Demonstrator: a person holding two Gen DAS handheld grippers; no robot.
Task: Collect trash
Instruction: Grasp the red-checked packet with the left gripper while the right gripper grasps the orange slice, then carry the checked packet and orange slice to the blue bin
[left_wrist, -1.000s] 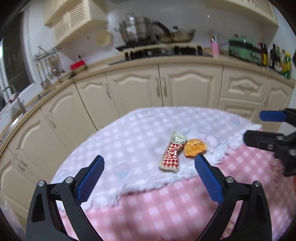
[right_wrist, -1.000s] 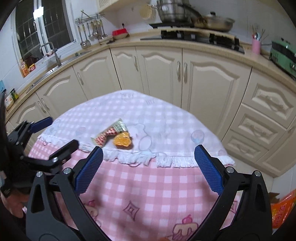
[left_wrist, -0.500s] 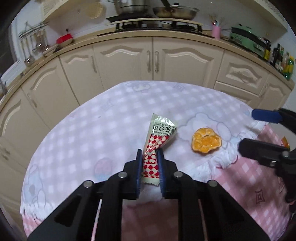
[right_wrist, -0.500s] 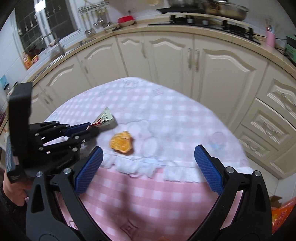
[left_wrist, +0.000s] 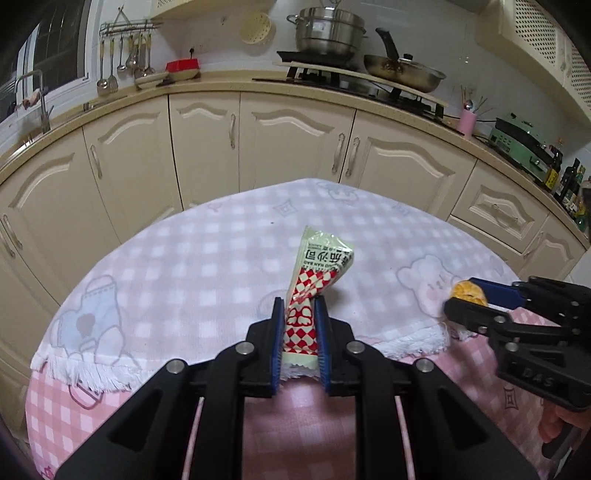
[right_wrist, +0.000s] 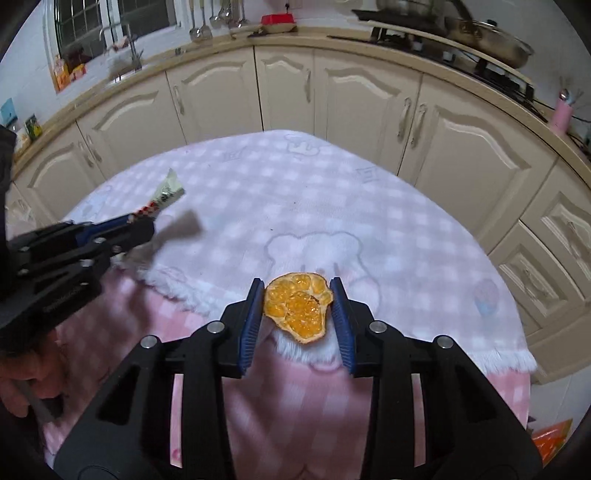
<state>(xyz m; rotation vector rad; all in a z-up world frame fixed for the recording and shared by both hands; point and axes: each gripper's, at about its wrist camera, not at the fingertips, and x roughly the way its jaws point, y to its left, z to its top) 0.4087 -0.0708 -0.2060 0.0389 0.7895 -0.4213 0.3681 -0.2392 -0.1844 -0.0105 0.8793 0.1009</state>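
My left gripper (left_wrist: 299, 307) is shut on the lower end of a red-and-white checked snack wrapper (left_wrist: 319, 264), which sticks up from the jaws over the white checked cloth (left_wrist: 184, 266). In the right wrist view the same wrapper (right_wrist: 168, 192) pokes out of the left gripper (right_wrist: 142, 221) at the left. A piece of orange peel (right_wrist: 298, 308) sits between the blue pads of my right gripper (right_wrist: 297, 286), whose jaws are closing on it and touch both its sides. From the left wrist view the right gripper (left_wrist: 465, 295) shows side-on with the peel (left_wrist: 466, 290) at its tip.
The round table has a pink checked cloth (right_wrist: 295, 406) under the white fringed one. Cream kitchen cabinets (left_wrist: 295, 147) curve behind it, with a pot (left_wrist: 327, 29) and a pan (left_wrist: 402, 74) on the stove. An orange bag (right_wrist: 552, 435) lies on the floor at the right.
The left gripper shut on the wrapper and tilted it up off the cloth. The right gripper came down over the orange peel and its wide jaws drew in around it.
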